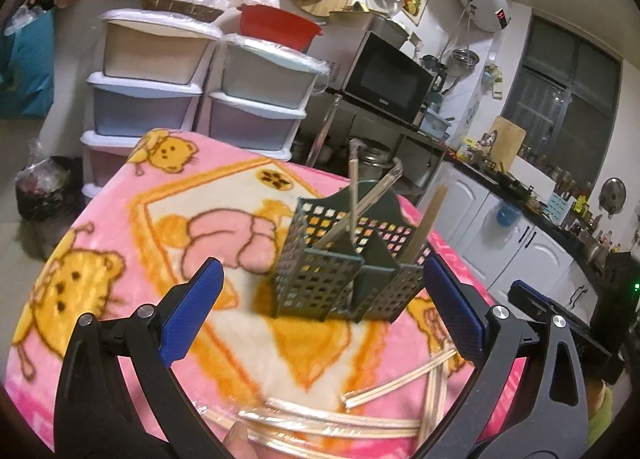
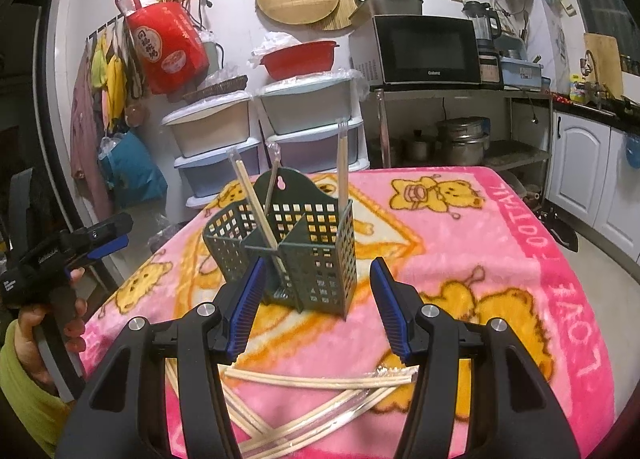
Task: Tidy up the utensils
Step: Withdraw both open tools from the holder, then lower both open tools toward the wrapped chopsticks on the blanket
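Note:
A dark green perforated utensil holder stands upright on the pink bear blanket. Three wrapped chopstick pairs stick up out of it. Several more wrapped chopsticks lie loose on the blanket in front of the holder. My left gripper is open and empty, low in front of the holder. My right gripper is open and empty, just before the holder and above the loose chopsticks. The left gripper also shows at the left edge of the right wrist view.
Stacked plastic drawers stand behind the table. A microwave sits on a metal rack with pots. White cabinets and a cluttered counter run along the right. The table's edges fall away left and right.

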